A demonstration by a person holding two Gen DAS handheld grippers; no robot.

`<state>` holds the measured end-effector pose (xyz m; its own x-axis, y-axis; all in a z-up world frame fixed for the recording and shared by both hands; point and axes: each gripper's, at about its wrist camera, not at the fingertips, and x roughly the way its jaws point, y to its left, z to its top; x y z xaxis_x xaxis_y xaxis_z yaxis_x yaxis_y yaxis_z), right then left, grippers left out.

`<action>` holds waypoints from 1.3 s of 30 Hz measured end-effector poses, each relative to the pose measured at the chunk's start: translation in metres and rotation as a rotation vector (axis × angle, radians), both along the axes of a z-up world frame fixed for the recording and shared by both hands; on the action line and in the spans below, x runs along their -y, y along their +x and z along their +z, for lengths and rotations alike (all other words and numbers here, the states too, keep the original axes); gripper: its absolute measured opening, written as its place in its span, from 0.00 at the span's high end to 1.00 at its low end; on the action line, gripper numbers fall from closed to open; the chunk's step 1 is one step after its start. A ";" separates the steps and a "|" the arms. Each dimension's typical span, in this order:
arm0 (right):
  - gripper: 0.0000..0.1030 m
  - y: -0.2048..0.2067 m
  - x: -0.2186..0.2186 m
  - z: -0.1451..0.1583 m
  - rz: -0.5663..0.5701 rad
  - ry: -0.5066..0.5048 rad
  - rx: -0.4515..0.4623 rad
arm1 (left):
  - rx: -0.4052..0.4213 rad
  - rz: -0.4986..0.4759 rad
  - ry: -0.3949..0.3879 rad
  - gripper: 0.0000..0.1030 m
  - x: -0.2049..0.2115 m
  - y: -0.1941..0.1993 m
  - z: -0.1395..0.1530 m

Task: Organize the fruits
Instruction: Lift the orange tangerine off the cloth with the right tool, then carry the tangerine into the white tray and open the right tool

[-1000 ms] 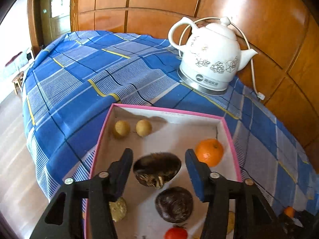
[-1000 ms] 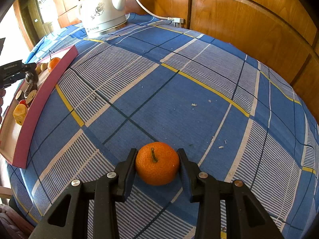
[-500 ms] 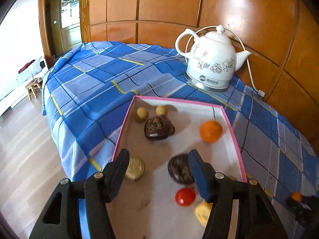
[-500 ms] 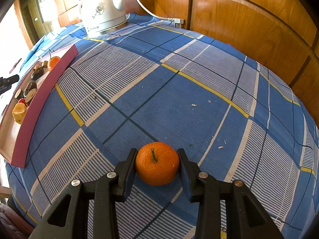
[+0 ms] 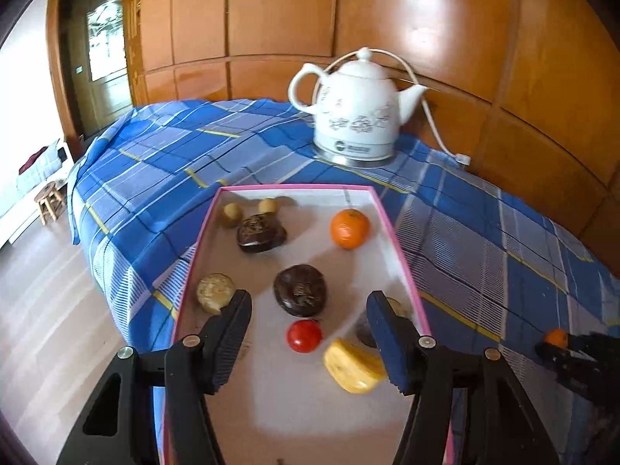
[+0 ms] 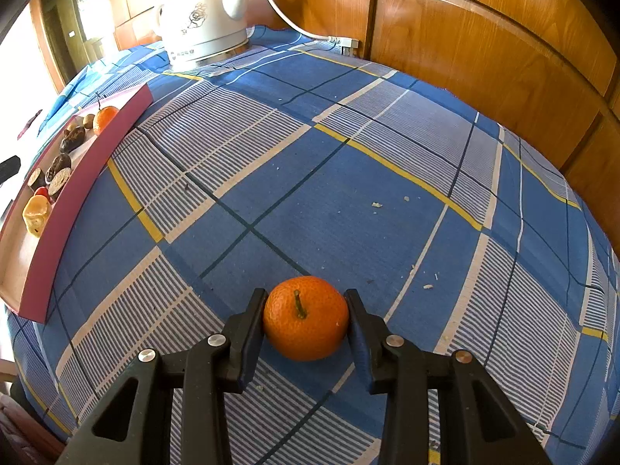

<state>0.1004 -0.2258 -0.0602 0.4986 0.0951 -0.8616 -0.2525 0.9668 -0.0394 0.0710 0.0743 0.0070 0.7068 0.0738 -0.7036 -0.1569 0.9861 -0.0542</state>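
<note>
My right gripper is shut on a mandarin that rests on the blue checked cloth; it also shows small at the far right of the left wrist view. My left gripper is open and empty, held above the near part of the pink-rimmed tray. In the tray lie a second mandarin, two dark brown fruits, two small tan balls, a red tomato, a yellow piece and a pale round fruit.
A white electric kettle with its cord stands at the back against the wood-panelled wall. The tray sits at the cloth's left edge in the right wrist view. The table edge drops to the floor on the left, where a small stool stands.
My left gripper has let go of the dark brown fruit, left it in the tray, and pulled back and up. My right gripper has stayed still on the mandarin.
</note>
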 end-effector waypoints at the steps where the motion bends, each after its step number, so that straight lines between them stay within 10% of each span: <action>1: 0.61 0.000 0.000 0.000 0.000 0.000 0.000 | 0.000 -0.006 0.003 0.39 0.002 -0.001 0.000; 39: 0.62 -0.003 -0.007 0.002 -0.021 -0.041 0.007 | 0.072 0.015 -0.019 0.38 -0.014 -0.029 0.018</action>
<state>0.0974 -0.2188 -0.0584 0.5063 0.0492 -0.8609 -0.2317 0.9694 -0.0809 0.0415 0.0887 0.0251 0.7547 0.0720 -0.6521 -0.1667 0.9824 -0.0845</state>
